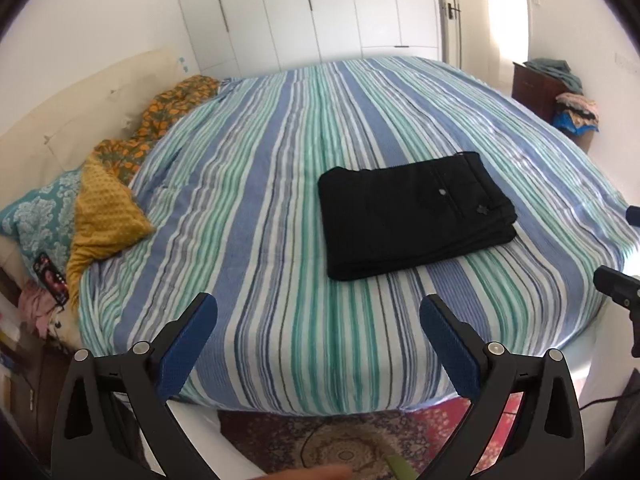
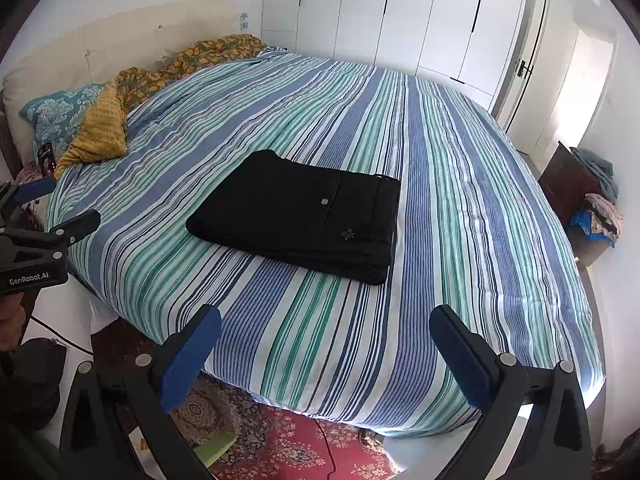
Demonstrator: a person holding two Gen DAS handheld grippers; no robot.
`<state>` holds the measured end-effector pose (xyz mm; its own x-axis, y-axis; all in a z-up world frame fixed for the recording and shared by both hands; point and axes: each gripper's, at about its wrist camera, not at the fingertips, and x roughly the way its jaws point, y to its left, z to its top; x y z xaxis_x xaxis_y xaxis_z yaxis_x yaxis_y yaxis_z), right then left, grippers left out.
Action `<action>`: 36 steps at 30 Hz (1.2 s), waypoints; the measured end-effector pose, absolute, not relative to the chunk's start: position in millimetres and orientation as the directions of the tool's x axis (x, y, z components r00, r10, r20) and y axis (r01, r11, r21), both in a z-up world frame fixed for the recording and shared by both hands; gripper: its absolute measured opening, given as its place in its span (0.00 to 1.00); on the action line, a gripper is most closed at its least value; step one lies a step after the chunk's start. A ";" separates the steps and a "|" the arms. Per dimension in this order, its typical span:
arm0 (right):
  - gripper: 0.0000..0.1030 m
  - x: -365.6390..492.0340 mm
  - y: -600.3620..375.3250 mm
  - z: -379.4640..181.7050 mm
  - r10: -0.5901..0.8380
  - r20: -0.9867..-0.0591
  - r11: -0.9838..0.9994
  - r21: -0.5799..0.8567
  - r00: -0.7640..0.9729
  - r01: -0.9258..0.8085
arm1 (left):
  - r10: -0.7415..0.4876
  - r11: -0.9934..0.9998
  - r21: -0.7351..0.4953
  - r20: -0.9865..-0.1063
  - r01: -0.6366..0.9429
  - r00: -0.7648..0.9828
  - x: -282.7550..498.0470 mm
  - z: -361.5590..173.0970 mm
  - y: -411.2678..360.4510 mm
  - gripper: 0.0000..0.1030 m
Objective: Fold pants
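Pants (image 1: 416, 216) black, folded into a thick rectangle, lying flat on the striped bed (image 1: 260, 200) toward the near right part (button and small emblem face up). Left gripper (image 1: 318, 320) jaws spread wide, holding nothing, hanging over the bed's near edge. Right gripper (image 2: 325, 330) jaws likewise released, empty, short of the pants. Pillows (image 2: 80, 120) sit by the headboard, patterned rug (image 2: 280, 448) below.

The black pants (image 1: 416, 216) lie folded into a thick rectangle on the striped bedspread (image 1: 260, 200), a back pocket button facing up; the left gripper (image 1: 318, 312) hangs above the bed's near edge, blue-padded fingers (image 1: 188, 344) spread wide and empty; patterned pillows (image 1: 92, 200) sit by the headboard.
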<state>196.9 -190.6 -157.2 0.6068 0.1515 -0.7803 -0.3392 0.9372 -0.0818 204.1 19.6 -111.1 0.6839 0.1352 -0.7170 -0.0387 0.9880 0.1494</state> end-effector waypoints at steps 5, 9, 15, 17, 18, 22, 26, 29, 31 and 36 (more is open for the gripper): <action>1.00 189.5 -191.8 -155.6 0.121 -0.782 0.944 -0.099 0.611 -0.315 | 0.101 0.993 0.116 -0.725 -0.024 0.681 201.6 -106.3 18.0 0.99; 1.00 190.9 -196.5 -153.5 0.093 -0.777 0.953 -0.111 0.622 -0.281 | 0.088 0.995 0.094 -0.737 -0.028 0.670 201.5 -100.5 20.5 1.00; 1.00 193.7 -195.4 -149.7 0.083 -0.769 0.958 -0.113 0.634 -0.263 | 0.065 0.998 0.062 -0.747 -0.027 0.661 203.0 -96.9 24.7 0.99; 1.00 192.4 -192.5 -149.2 0.083 -0.765 0.956 -0.119 0.639 -0.267 | 0.089 0.995 0.088 -0.740 -0.036 0.666 202.6 -95.2 23.3 0.99; 1.00 191.7 -191.1 -148.8 0.083 -0.763 0.956 -0.122 0.641 -0.269 | 0.095 0.995 0.096 -0.739 -0.034 0.667 202.8 -94.5 22.6 0.99; 1.00 190.6 -189.8 -147.2 0.084 -0.757 0.956 -0.123 0.648 -0.267 | 0.108 0.993 0.111 -0.737 -0.038 0.668 202.3 -93.9 20.3 0.99; 1.00 189.7 -190.5 -147.1 0.078 -0.756 0.959 -0.121 0.649 -0.256 | 0.111 0.993 0.109 -0.738 -0.044 0.665 202.7 -93.7 20.7 0.99; 1.00 189.5 -190.9 -148.1 0.078 -0.761 0.960 -0.117 0.644 -0.254 | 0.115 0.993 0.107 -0.742 -0.053 0.660 204.0 -94.6 21.8 0.99; 1.00 189.3 -190.8 -148.4 0.079 -0.762 0.961 -0.114 0.643 -0.253 | 0.120 0.992 0.109 -0.744 -0.058 0.658 204.5 -95.2 22.5 0.99; 1.00 188.5 -190.9 -148.1 0.083 -0.760 0.962 -0.107 0.645 -0.250 | 0.118 0.993 0.103 -0.751 -0.061 0.650 204.9 -97.4 23.4 0.99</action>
